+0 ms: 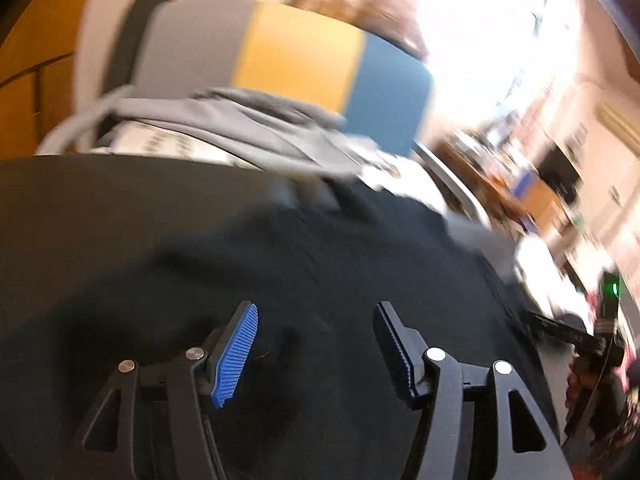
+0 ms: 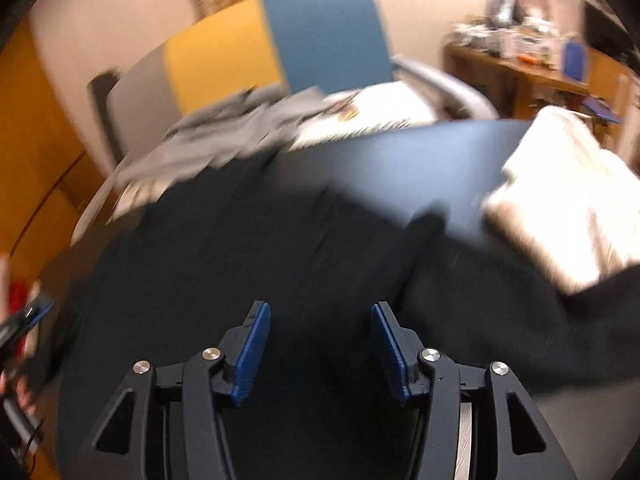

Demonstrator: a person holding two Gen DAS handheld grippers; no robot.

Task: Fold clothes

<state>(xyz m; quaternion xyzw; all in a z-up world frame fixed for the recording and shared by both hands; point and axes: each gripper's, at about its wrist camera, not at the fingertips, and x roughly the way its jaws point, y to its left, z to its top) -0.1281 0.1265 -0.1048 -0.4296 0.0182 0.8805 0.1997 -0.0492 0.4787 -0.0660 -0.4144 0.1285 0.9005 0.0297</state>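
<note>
A dark navy garment (image 1: 280, 264) lies spread over a black table (image 1: 100, 184) and fills the lower half of both views (image 2: 280, 264). My left gripper (image 1: 316, 312) hovers just above it, open, with nothing between its blue pads. My right gripper (image 2: 320, 312) is also open over the same dark cloth, empty. Both views are blurred by motion. A folded cream garment (image 2: 568, 196) rests on the table at the right. A grey garment (image 1: 248, 128) lies crumpled on a chair seat behind the table, also the grey garment (image 2: 224, 136) in the right wrist view.
A chair with grey, yellow and blue back panels (image 1: 304, 60) stands behind the table. A wooden desk with clutter (image 2: 532, 64) sits at the far right. The other gripper (image 1: 600, 332) shows at the right edge, and a hand with a gripper (image 2: 20, 344) at the left edge.
</note>
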